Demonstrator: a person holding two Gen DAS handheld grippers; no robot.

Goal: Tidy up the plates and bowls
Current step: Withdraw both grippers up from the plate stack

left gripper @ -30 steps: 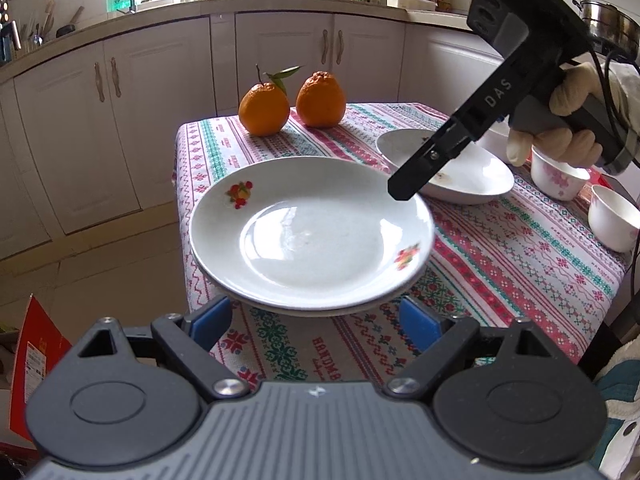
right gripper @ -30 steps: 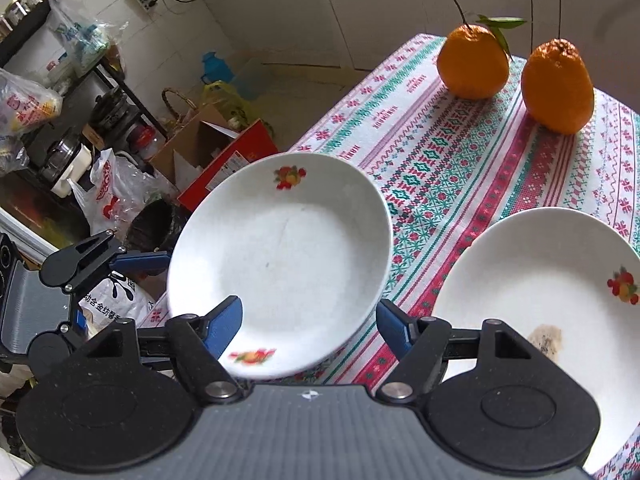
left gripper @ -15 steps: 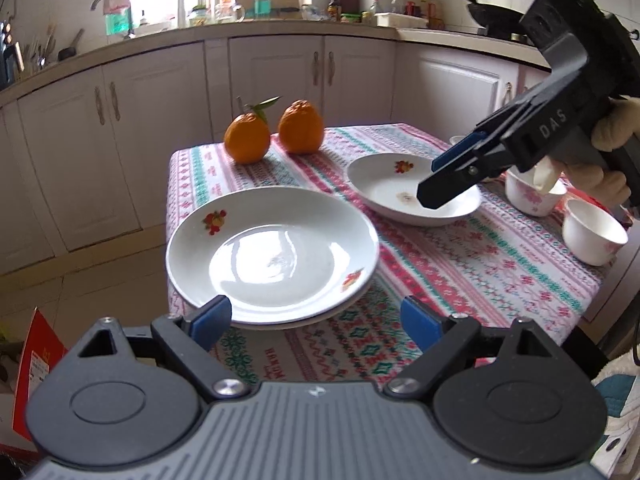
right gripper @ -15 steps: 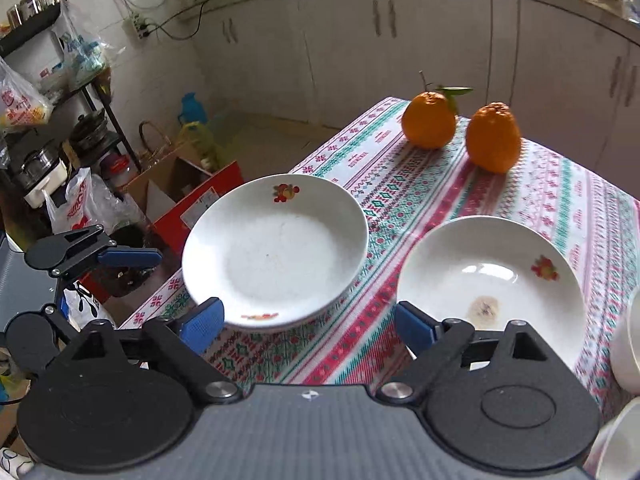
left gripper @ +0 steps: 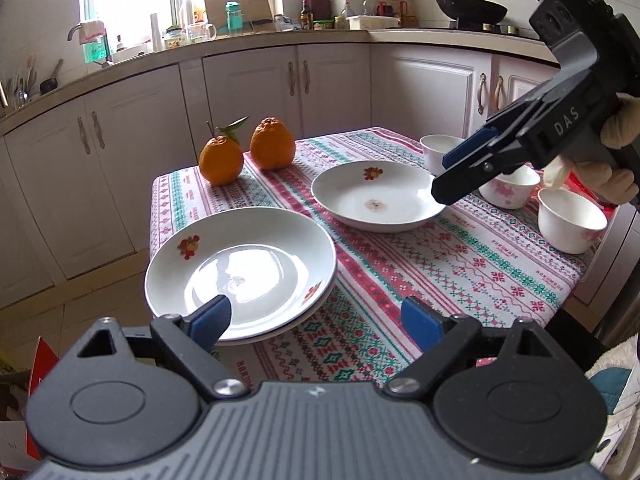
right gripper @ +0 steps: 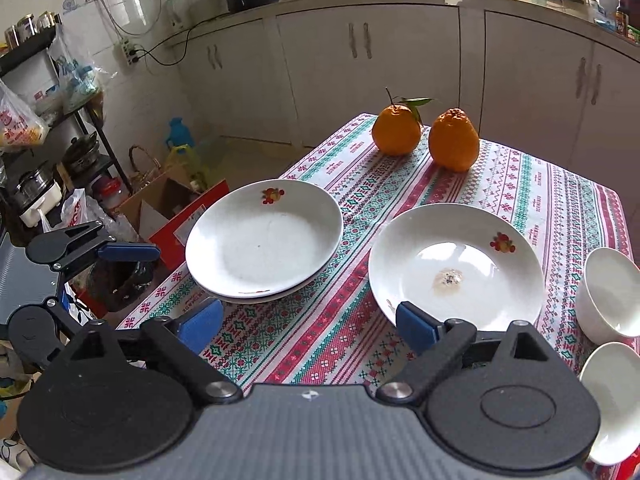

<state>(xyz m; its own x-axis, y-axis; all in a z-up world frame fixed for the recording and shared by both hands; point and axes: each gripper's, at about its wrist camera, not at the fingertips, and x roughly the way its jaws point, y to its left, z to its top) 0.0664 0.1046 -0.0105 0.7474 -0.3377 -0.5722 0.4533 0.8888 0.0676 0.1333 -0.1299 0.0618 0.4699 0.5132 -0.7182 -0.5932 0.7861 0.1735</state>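
Two white round ceramic plates (right gripper: 262, 246) with small fruit motifs sit stacked at the near left corner of the worktop (right gripper: 340, 340), which is spread with a red, green and white patterned cloth; the stack's edge hangs slightly over the corner. A third white plate with a brownish stain at its centre (right gripper: 456, 268) lies alone, near the stack but apart from it, and small white ceramic bowls (left gripper: 570, 220) cluster at the right edge. Two oranges (left gripper: 248, 152) stand behind the dishes.

The right gripper (right gripper: 308, 326) hovers above the cloth with its blue fingers (right gripper: 200, 326) opening and nothing between them. The left gripper (left gripper: 316, 320) hangs before the stack, fingers spread and empty.

The step in hand looks like fetching the stained plate for the stack. To do it well, bring one finger under the rim and the other over it, pinch firmly at the edge, keep the plate level, and lower it squarely onto the stack rather than sliding it, since the overhanging stack could tip off the corner. The left gripper could steady the pile.
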